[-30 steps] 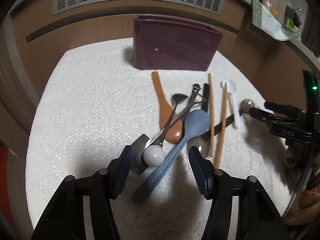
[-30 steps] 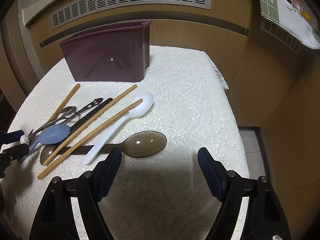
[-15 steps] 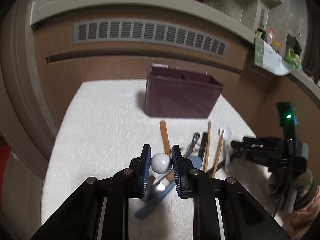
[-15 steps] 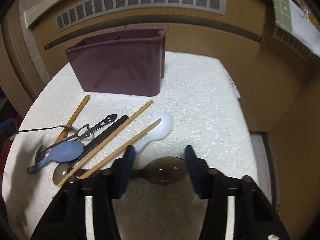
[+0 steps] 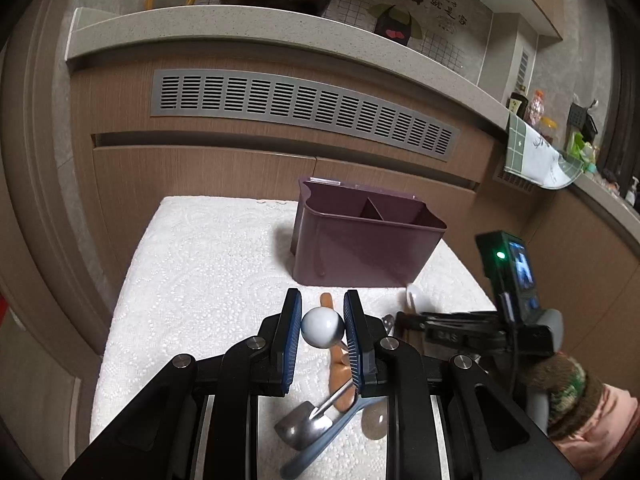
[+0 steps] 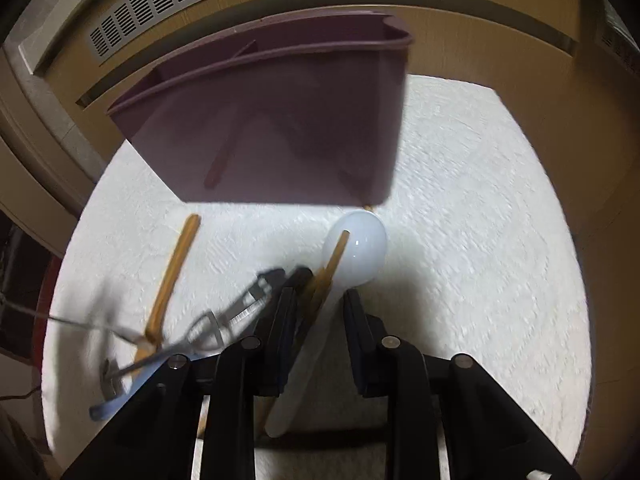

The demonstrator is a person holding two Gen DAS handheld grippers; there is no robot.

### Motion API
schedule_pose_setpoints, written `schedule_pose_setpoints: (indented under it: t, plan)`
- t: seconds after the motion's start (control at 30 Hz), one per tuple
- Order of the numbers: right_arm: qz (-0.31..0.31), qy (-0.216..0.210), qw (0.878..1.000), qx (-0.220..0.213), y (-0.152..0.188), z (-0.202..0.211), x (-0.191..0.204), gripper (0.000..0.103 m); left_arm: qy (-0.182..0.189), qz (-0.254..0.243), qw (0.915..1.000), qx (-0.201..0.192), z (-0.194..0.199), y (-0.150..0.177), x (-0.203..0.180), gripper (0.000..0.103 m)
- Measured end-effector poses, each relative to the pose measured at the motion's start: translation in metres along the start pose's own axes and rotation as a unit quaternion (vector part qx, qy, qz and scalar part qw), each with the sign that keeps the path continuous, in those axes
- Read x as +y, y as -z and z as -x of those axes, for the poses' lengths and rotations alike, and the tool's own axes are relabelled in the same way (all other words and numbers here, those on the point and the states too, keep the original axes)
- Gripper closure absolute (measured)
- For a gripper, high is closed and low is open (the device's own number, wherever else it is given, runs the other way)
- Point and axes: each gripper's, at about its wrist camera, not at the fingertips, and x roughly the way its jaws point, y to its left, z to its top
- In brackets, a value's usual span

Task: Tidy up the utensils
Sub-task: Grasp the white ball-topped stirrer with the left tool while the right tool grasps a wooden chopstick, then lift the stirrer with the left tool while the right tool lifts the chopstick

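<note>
My left gripper (image 5: 322, 326) is shut on the white ball end (image 5: 322, 327) of a metal spoon; its bowl (image 5: 306, 426) hangs down over the table. The purple divided utensil holder (image 5: 364, 240) stands beyond it on the white lace cloth (image 5: 208, 264). My right gripper (image 6: 316, 314) is low over the cloth, its jaws narrowed around the white plastic spoon (image 6: 356, 246) and a wooden chopstick (image 6: 326, 276); whether they pinch them is unclear. The holder (image 6: 280, 128) stands close ahead of it.
On the cloth lie a wooden spoon (image 5: 338, 360), a blue spoon (image 5: 320, 446), a brown translucent spoon (image 5: 374, 424), a wooden handle (image 6: 172, 276) and a metal peeler (image 6: 236, 312). Wooden cabinet fronts (image 5: 200, 168) stand behind the table. The table edge (image 6: 556, 264) drops off to the right.
My left gripper closed on the ball-ended metal spoon and lifted it. My right gripper moved forward over the white spoon and chopstick, and its jaws narrowed.
</note>
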Motion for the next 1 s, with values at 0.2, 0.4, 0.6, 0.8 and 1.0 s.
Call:
schedule_pose_setpoints:
  t: [0.2,0.4,0.6,0.8,1.0]
  plan:
    - [0.032,-0.036,0.998,-0.028,-0.002,0.021,0.007,0.091,0.000,-0.006,1.0000,0.000,0.006,0.001,-0.005,0.081]
    - [0.036,-0.059,0.995,-0.067,0.014,0.074,-0.003,0.091,-0.005,-0.017,0.9997,-0.018,0.019,-0.007,-0.018,0.081]
    - [0.053,-0.054,0.993,-0.088,0.019,0.097,-0.006,0.091,-0.018,-0.030,0.9993,-0.008,0.024,-0.007,-0.029,0.081]
    - [0.053,-0.048,0.996,-0.046,0.036,0.076,-0.014,0.091,-0.005,-0.030,0.9956,0.089,-0.006,0.025,-0.012,0.074]
    - [0.048,-0.045,0.997,-0.026,0.051,0.061,-0.019,0.091,-0.037,-0.045,0.9840,0.169,-0.043,0.056,0.005,0.072]
